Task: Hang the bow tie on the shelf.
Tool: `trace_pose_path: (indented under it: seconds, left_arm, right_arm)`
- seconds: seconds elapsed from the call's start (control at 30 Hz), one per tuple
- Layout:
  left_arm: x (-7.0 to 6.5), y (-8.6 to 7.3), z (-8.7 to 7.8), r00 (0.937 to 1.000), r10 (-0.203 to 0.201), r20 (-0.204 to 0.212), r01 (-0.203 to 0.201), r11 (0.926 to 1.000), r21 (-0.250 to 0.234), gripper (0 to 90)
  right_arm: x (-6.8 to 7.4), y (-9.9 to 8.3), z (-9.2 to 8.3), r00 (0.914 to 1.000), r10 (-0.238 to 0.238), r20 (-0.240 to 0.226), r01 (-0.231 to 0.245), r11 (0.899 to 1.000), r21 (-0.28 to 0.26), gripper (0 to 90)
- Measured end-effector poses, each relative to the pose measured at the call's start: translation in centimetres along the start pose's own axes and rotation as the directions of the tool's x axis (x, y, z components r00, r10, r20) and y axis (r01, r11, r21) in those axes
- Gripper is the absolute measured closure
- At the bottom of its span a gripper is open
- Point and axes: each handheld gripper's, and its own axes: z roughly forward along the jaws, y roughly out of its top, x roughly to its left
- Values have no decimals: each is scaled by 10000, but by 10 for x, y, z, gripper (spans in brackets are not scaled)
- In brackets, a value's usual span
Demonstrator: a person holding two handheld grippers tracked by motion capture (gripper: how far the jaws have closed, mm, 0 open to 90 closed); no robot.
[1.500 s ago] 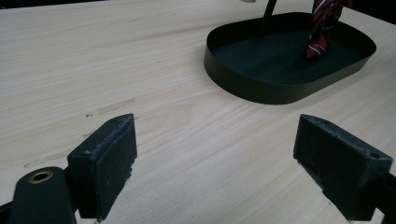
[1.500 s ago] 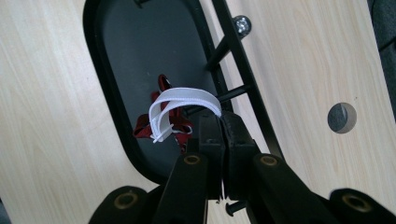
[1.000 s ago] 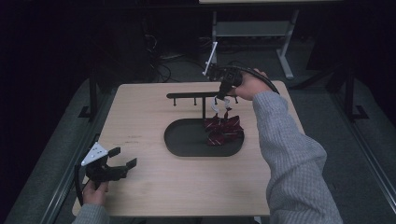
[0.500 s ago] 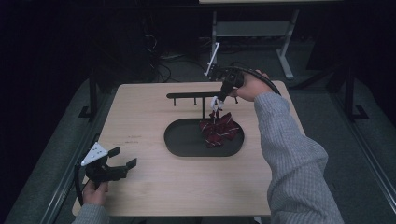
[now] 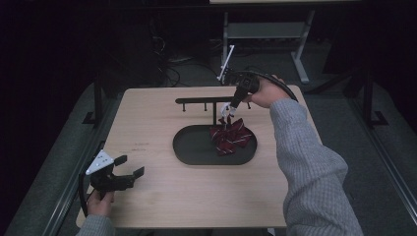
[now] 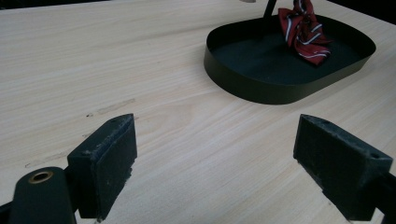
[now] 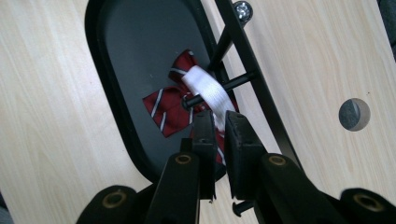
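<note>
The bow tie (image 5: 230, 136), dark red cloth with thin white stripes, lies crumpled in the right part of the tray (image 5: 192, 152), a shallow black oval with a low upright wall and a matte floor. Its white strap (image 7: 208, 91), a flat woven band, loops over a short black peg (image 7: 219, 89) of the rack (image 5: 196, 101), a thin metal bar on a post that rises from the far side of the tray. The right gripper (image 5: 227, 111) points down at the strap; its jaws have just been opening, and a narrow gap now stands between them with the end of the strap in it, so whether the pads press on it I cannot tell. The left gripper (image 5: 129, 167) rests at the near left corner of the tabletop (image 5: 147, 118), well apart from the tray, its jaws spread wide with nothing between them. The tabletop is pale wood grain with rounded corners; a round hole (image 7: 354, 114) sits near its right edge. Bare wood lies between the tray and the near edge.
</note>
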Motion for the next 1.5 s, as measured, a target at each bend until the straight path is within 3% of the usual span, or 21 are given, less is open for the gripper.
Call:
trace_pose_path:
  seconds: [0.47, 1.5]
  left_arm:
    - [0, 0, 0, 10000, -14, 25, 14, 10000, -25, 129]
    - [-3, 0, 1, 9999, 102, 14, -102, 9999, 99, 129]
  right_arm:
    - [2, -11, -1, 9996, 34, -276, -39, 9998, -199, 794]
    - [16, -27, -11, 9990, -86, -438, 57, 9979, -644, 713]
